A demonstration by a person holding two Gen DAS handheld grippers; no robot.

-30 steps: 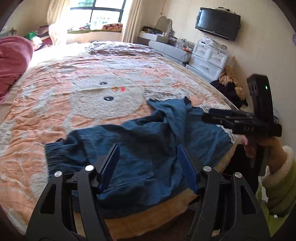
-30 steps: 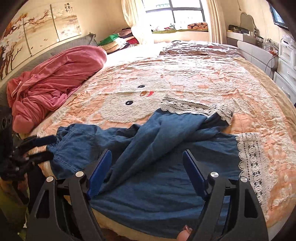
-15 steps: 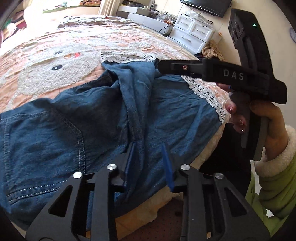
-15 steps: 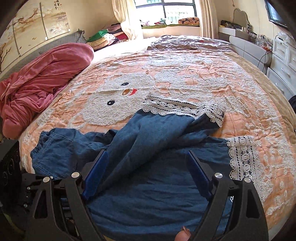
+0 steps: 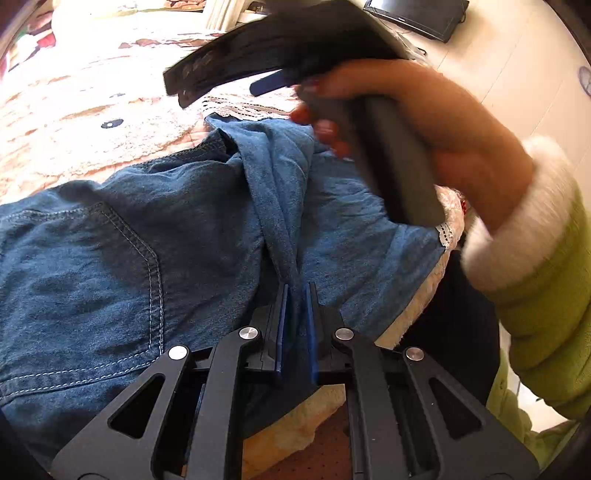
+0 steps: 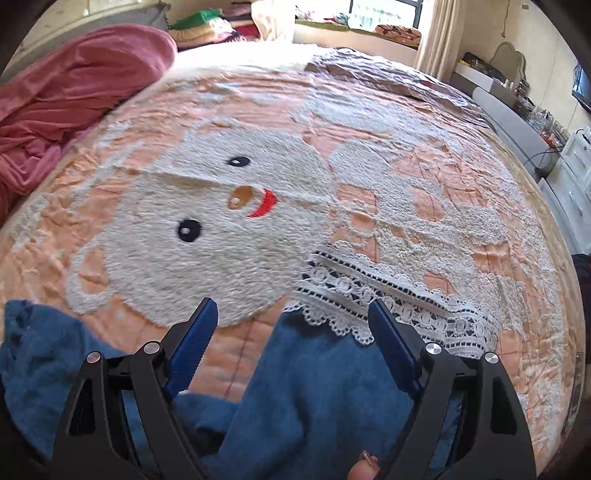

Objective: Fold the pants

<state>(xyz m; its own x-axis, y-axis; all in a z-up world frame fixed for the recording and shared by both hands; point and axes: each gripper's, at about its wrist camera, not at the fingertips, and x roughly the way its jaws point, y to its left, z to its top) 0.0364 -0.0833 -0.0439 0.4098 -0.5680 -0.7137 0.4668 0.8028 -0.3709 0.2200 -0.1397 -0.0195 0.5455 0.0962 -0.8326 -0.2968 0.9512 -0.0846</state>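
Note:
Blue denim pants with white lace cuffs lie crumpled at the near edge of the bed. My left gripper is shut on a raised fold of the denim near the crotch. In the left wrist view a hand in a green, fleece-cuffed sleeve carries the right gripper's body across, blurred, above the pants. The right wrist view shows my right gripper with its jaws closing but still wide, hovering over one pant leg just short of its lace cuff; the pads touch no cloth.
The peach bedspread with a white bear face stretches beyond the pants. A pink blanket is heaped at the far left. White drawers and a bench stand along the right wall, and a wall TV hangs there.
My left gripper dropped onto the pants and shut on a denim fold. My right gripper swept forward along the pant leg toward the lace cuff.

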